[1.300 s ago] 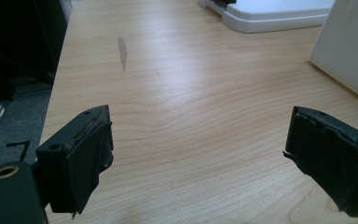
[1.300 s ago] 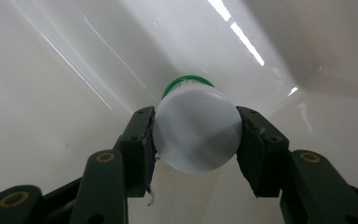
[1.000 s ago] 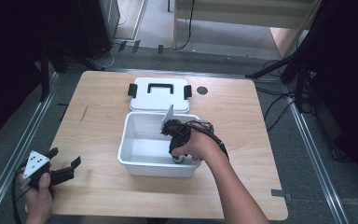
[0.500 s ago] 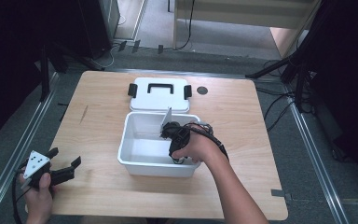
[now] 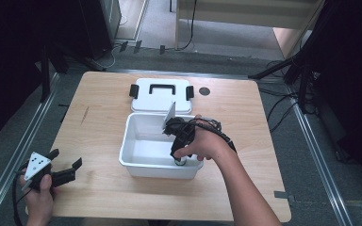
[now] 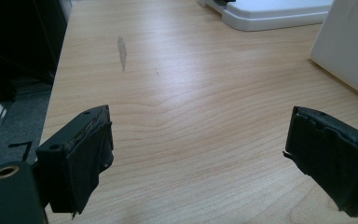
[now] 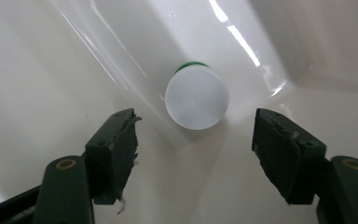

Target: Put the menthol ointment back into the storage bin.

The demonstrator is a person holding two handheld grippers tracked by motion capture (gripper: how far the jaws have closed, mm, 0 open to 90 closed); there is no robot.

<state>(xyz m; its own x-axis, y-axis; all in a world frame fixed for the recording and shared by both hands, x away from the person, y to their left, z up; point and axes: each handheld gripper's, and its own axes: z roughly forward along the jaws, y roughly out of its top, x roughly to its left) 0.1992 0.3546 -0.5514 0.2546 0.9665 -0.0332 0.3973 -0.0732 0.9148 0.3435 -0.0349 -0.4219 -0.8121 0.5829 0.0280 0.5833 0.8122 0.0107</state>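
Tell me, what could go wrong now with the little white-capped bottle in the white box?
The right gripper has just been opening, and its jaws stand clear of the white-capped bottle. The bottle stands in a corner of the white box, so a jaw might bump it over as the hand pulls out. The lid lies just behind the box; the gripper could knock it too.

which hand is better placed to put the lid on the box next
Left, probably. The left tool is open and empty on the table, while the right tool hangs inside the white box, over the small bottle. The lid lies behind it.
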